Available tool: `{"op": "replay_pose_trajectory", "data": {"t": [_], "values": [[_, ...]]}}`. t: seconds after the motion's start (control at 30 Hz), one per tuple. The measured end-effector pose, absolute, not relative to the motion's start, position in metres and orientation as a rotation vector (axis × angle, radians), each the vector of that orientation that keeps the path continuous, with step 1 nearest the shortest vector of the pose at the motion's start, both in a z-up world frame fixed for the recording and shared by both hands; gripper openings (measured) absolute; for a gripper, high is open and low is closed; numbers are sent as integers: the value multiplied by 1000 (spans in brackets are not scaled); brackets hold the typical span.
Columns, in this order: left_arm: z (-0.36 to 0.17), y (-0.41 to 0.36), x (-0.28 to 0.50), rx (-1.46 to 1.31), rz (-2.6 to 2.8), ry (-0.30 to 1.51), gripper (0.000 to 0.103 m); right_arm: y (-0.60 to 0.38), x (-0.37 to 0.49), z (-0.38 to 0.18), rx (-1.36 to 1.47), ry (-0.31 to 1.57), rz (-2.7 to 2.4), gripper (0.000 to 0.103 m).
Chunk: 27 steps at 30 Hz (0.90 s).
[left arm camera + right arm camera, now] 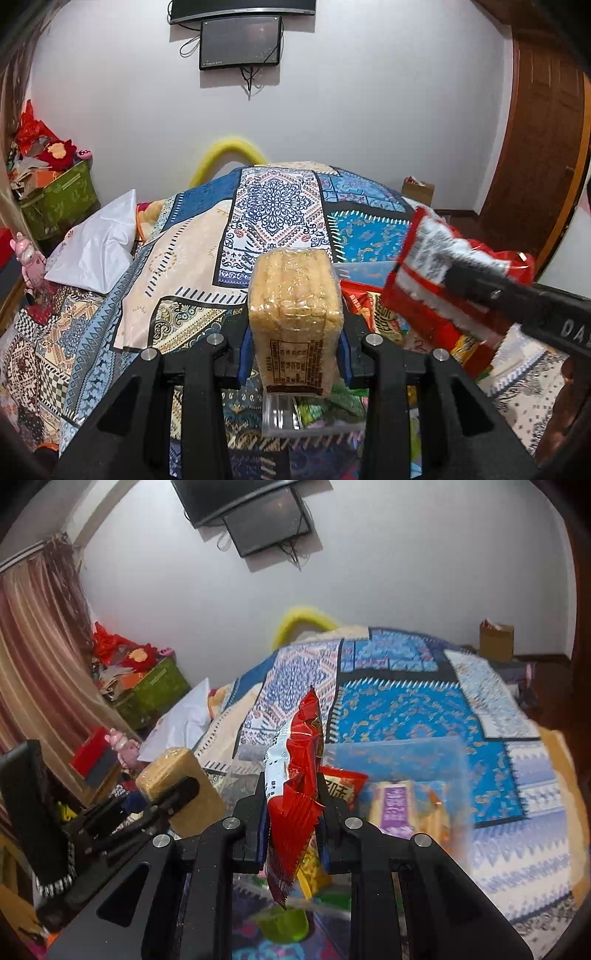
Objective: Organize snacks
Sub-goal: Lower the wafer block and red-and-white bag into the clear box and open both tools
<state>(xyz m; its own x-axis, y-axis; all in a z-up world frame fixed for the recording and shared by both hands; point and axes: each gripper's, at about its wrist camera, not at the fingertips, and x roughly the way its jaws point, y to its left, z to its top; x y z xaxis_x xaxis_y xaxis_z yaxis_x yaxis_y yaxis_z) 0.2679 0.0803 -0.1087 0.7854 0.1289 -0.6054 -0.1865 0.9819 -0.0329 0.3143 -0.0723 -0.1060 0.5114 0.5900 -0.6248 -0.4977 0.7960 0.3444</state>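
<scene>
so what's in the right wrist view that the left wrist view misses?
Right wrist only: a striped curtain, a green jelly cup below the claw, a purple-labelled pack in the clear bin.
Left wrist only: the door, and the printed label on the cracker pack.
Both: the cracker pack in the left claw, the red bag in the right claw, the quilt, wall screens, green box.
</scene>
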Motion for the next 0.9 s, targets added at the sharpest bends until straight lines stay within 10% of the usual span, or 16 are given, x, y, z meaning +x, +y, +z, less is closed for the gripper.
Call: {"op": "replay_pose_trajectory", "data": {"t": [0.37,0.43,0.63,0.9], "values": [[-128,81,284,-116,160,715,42,-69,321,-130,2,856,582,21],[-125,82,281,-140,142,728,59,-73,320,-129,-29,860,561,30],[-105,75,257,-103,130,682,64,-90,309,-124,-58,856,524,55],[-86,73,212,-114,109,675,64,-112,272,-103,-37,814,536,60]]}}
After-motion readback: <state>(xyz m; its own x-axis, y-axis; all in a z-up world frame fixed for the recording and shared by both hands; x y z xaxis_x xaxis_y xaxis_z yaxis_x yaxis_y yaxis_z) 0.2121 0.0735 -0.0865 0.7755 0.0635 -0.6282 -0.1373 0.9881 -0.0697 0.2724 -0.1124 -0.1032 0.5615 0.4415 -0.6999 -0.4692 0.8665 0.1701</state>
